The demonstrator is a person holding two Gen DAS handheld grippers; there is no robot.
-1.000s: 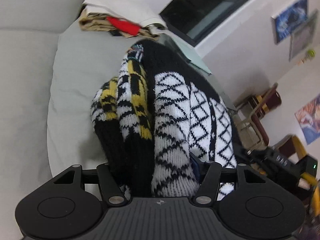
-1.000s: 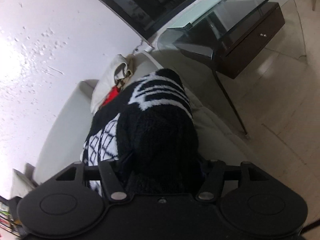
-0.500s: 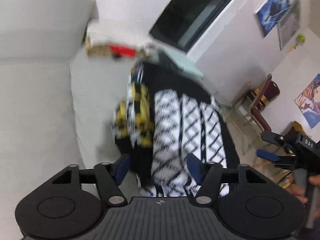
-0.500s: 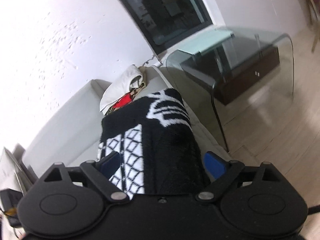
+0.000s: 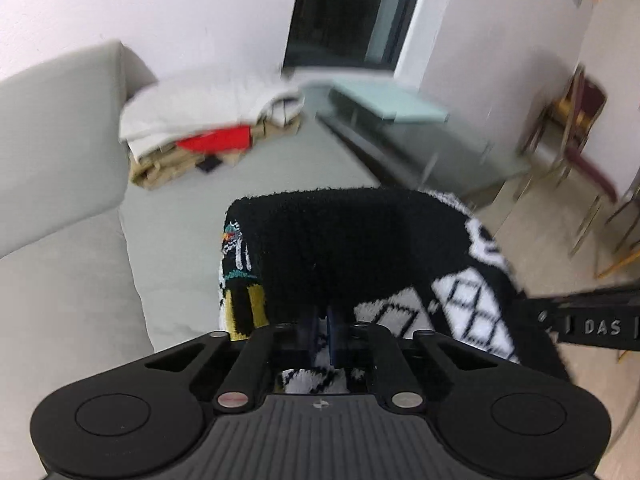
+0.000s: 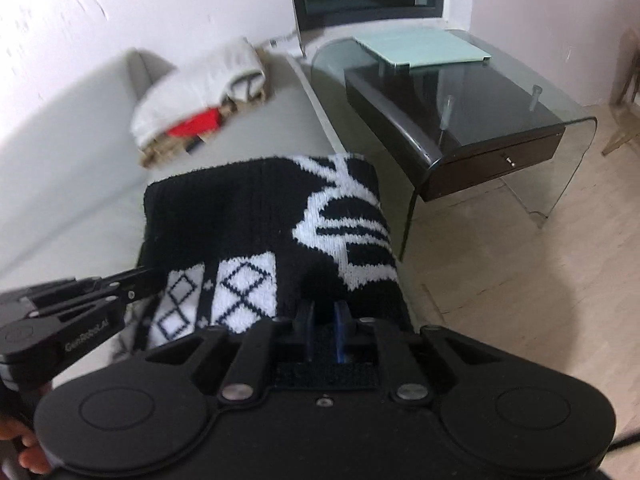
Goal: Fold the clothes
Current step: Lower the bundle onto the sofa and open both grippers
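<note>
A knitted sweater (image 5: 352, 256), black with white diamond and yellow patches, is folded into a thick bundle and held up over the pale sofa seat (image 5: 180, 216). My left gripper (image 5: 324, 326) is shut on its near edge, blue pads pressed together under the cloth. In the right wrist view the same sweater (image 6: 256, 216) drapes over my right gripper (image 6: 324, 330), which is likewise shut on the knit. The left gripper (image 6: 138, 280) grips the sweater's left side there. The right gripper (image 5: 544, 314) meets the sweater from the right in the left wrist view.
A stack of folded clothes (image 5: 208, 120), white on top with red and tan beneath, lies at the far end of the sofa. A curved glass side table (image 6: 460, 120) with a dark drawer stands to the right on the wooden floor. A chair (image 5: 580, 128) stands further right.
Both grippers were open around the sweater half a second ago and have now shut on it. Both views have swung upward, toward the sofa's far end.
</note>
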